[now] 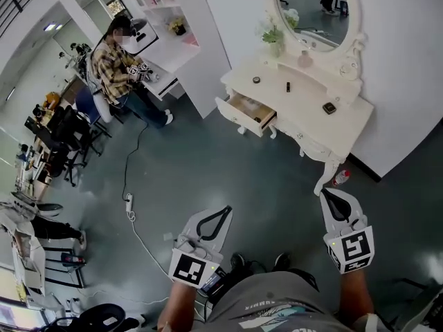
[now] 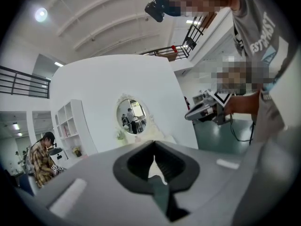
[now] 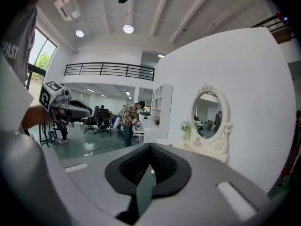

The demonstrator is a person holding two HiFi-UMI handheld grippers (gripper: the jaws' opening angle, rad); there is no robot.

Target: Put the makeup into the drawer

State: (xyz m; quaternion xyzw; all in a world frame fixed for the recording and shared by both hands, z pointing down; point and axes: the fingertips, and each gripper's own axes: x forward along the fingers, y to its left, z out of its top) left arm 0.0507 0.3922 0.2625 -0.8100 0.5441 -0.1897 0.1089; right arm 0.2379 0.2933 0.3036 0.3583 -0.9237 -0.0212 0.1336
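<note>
Holding left gripper, right gripper outstretched.

Makeup pieces tiny, indistinct.

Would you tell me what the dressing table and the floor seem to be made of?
Dressing table: probably white-painted wood, satin finish; its open drawer shows bare tan wood inside. Floor: likely smooth sealed concrete or coating, grey-green, faintly glossy.

White dressing table with small makeup pieces on top
</note>
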